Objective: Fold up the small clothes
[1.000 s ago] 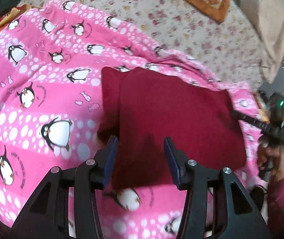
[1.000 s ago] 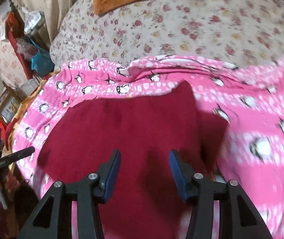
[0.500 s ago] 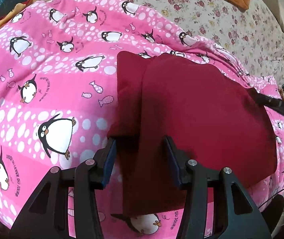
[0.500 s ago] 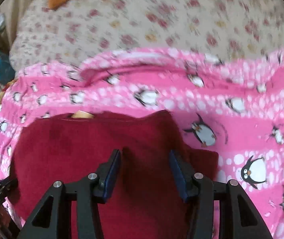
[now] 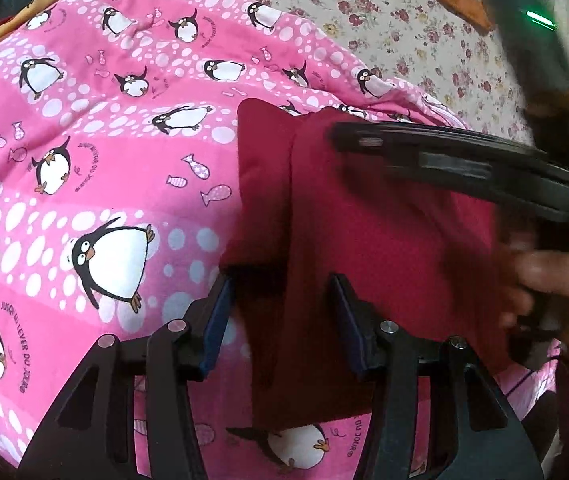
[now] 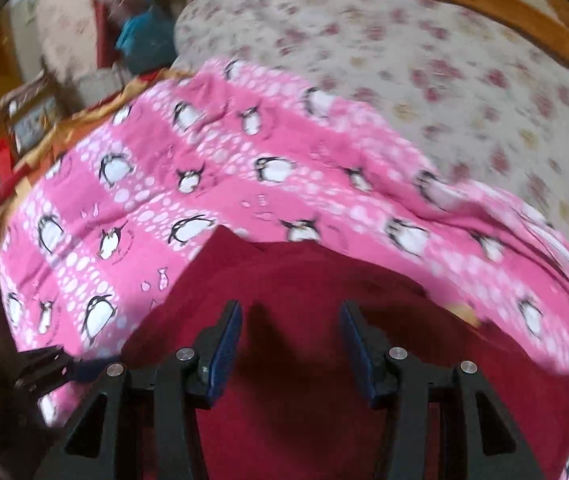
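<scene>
Two grippers work over one dark red garment [image 5: 384,240], which lies on a pink penguin blanket [image 5: 96,160] spread over a bed. Nearest the left camera, the left gripper [image 5: 280,300] has its jaws parted with nothing clamped; they straddle the near left part of the garment, where a folded layer forms a long vertical edge and a narrower strip of the cloth shows to the left of it. Whether the fingertips [image 5: 220,292] press on the cloth cannot be told. To the right of that fold, the right gripper [image 5: 444,156] reaches across the garment's upper half, with the person's hand [image 5: 544,272] behind it at the garment's right side. In the right wrist view, which is blurred, its jaws also stand apart and hold nothing, hovering above the garment's red surface.

Judging by the doubled layer, at least one fold seems made, and the garment sits as a rough rectangle. It looks only partly finished: another fold or some smoothing likely remains. Beyond the garment, past the blanket's far edge, lies a flowered bedspread [image 5: 404,20].
</scene>
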`<action>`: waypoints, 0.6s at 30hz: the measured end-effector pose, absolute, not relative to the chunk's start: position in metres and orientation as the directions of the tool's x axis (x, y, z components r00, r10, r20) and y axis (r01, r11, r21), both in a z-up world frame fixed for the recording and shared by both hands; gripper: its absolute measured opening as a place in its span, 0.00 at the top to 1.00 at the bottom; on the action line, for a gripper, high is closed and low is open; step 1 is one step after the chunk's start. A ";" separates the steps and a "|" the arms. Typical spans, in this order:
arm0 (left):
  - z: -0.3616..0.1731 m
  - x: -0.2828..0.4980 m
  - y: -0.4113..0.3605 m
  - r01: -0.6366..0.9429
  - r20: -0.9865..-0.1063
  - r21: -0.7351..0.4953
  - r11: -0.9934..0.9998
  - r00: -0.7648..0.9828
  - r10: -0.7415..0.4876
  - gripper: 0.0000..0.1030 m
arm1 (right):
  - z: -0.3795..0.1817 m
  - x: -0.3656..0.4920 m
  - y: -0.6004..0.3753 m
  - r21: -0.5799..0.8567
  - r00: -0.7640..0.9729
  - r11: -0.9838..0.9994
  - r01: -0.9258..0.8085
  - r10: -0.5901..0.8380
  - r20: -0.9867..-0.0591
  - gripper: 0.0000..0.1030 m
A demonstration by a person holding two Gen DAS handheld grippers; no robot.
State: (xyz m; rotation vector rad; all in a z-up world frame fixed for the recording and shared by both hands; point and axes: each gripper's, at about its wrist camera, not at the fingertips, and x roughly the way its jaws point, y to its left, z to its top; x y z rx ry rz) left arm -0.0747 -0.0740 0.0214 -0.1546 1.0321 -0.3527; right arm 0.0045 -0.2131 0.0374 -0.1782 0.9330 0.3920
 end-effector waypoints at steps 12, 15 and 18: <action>0.019 -0.071 -0.063 0.220 -0.791 -0.367 0.904 0.439 -0.427 0.49 | 0.009 0.048 -0.190 0.071 0.471 0.930 -0.360 0.247 -0.847 0.50; 0.021 -0.071 -0.057 0.211 -0.776 -0.409 0.888 0.432 -0.460 0.49 | 0.025 0.036 -0.204 0.168 0.467 0.920 -0.354 0.329 -0.820 0.50; 0.023 -0.070 -0.048 0.190 -0.760 -0.450 0.872 0.431 -0.486 0.49 | 0.028 0.024 -0.213 0.207 0.462 0.912 -0.355 0.363 -0.809 0.45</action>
